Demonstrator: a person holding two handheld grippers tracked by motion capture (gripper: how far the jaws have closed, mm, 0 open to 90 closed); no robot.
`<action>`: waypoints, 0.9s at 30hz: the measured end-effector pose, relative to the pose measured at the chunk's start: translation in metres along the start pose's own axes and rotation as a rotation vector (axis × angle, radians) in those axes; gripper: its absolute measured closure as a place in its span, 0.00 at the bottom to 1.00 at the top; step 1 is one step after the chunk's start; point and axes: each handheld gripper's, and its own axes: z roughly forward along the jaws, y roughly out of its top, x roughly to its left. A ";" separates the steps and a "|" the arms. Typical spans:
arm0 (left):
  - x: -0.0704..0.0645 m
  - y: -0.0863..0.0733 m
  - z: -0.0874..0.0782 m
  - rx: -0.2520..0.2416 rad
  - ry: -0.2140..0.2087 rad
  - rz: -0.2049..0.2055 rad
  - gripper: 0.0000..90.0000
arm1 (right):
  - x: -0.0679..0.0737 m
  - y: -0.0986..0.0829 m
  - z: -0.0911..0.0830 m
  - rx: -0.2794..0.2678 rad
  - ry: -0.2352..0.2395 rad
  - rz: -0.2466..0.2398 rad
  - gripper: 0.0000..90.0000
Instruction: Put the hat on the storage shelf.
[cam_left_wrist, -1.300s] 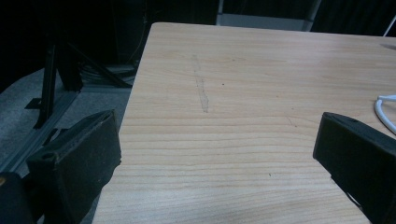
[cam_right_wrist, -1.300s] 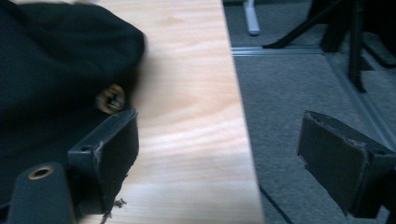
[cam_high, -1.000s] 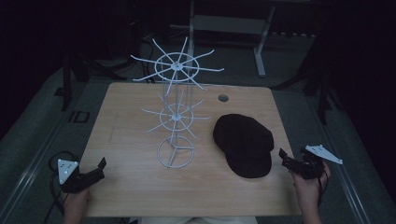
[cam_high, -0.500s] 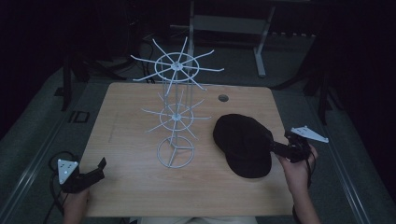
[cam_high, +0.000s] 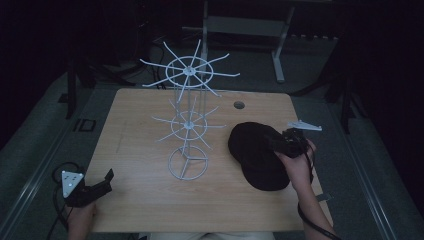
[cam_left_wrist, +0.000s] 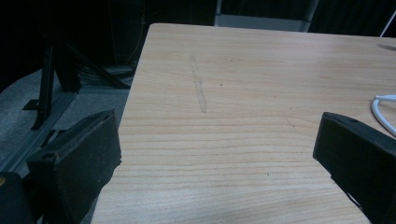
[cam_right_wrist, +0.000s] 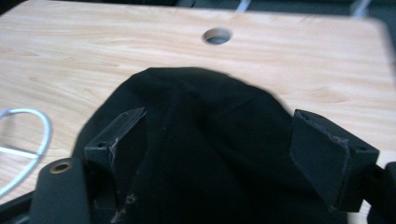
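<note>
A black cap lies on the right part of the wooden table, beside a white wire hat stand with two spoked tiers. My right gripper hangs just over the cap's right side. In the right gripper view it stands open, with the cap spread under and between the two black pads. My left gripper rests at the table's front left corner, open, with bare wood between its pads.
A round cable hole is set in the table behind the cap. The stand's ring base sits mid-table, its spokes reaching out above. A metal frame stands on the dark floor beyond the table.
My right gripper has moved left and forward from the table's right edge to above the cap. The left gripper has stayed where it was.
</note>
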 end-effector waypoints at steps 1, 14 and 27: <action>0.000 0.000 0.000 -0.001 0.000 -0.001 0.02 | 0.001 0.001 0.005 0.010 -0.004 -0.007 0.22; 0.000 0.000 0.000 0.001 -0.002 -0.003 0.02 | 0.014 0.010 0.053 0.194 -0.039 -0.105 0.38; 0.001 0.000 0.000 0.003 0.001 -0.006 0.02 | 0.016 0.000 0.054 0.185 0.013 -0.139 0.94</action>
